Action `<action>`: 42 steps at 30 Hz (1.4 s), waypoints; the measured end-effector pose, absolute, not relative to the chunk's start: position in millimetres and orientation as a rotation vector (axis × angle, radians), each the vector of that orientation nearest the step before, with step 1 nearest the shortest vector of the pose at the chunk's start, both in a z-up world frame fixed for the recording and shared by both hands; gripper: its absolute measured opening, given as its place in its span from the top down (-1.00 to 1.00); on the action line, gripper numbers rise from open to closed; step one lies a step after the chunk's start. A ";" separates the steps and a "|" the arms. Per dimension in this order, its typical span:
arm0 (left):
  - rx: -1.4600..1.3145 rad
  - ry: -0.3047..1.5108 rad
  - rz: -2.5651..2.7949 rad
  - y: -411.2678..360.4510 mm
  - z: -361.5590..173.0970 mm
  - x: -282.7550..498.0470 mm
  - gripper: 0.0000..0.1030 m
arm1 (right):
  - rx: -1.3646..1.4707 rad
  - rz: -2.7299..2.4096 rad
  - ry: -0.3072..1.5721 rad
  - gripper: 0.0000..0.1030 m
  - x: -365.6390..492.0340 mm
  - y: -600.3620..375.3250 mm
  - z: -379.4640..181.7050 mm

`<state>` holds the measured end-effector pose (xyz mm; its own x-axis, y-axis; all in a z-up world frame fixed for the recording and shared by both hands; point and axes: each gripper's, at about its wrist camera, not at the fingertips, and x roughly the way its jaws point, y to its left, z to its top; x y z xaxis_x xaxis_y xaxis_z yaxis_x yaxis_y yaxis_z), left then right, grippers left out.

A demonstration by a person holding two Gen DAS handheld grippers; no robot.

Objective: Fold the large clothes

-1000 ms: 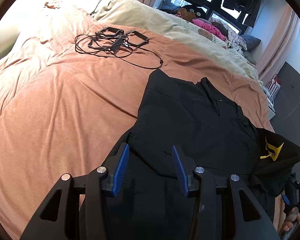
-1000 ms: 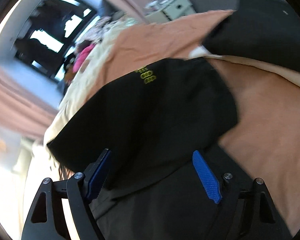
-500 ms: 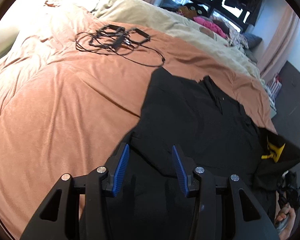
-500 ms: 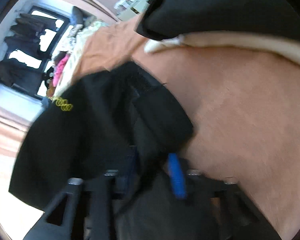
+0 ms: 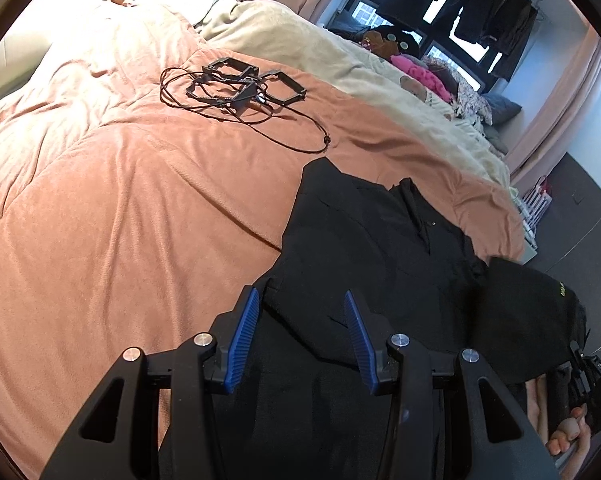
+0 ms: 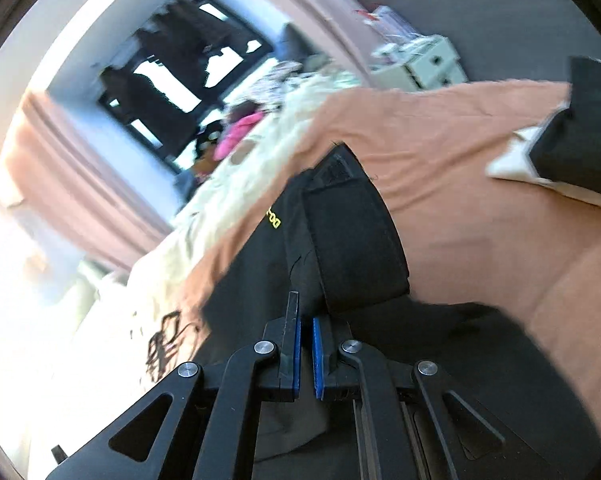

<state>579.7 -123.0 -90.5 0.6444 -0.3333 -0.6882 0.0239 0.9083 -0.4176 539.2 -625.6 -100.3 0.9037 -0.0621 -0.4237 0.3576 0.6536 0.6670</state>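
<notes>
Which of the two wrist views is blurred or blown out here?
Right wrist view: motion-smeared, window and left edge washed white; the black garment stays readable. Left wrist view: sharp, evenly lit, only fisheye bending at the rim; cable and garment are crisp.

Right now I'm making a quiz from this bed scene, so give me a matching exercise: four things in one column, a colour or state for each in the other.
Things:
1. left claw
2. right claw
3. bedspread
4. cable tangle

States:
A. salmon pink
B. shut on the black garment
C. lying far up the bed, black
D. jaws apart above cloth

Pairs: 1-D, 2-B, 3-A, 4-C
</notes>
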 end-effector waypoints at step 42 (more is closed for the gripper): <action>-0.263 1.029 -0.240 -168.8 -137.0 598.5 0.11 | 0.826 -0.201 0.778 -0.57 546.6 -560.5 -152.0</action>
<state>598.5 -168.8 -137.0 0.4945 -0.3177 -0.8090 0.0723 0.9426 -0.3260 546.6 -560.5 -152.0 0.7113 0.1283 -0.6911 0.4464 0.6770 0.5852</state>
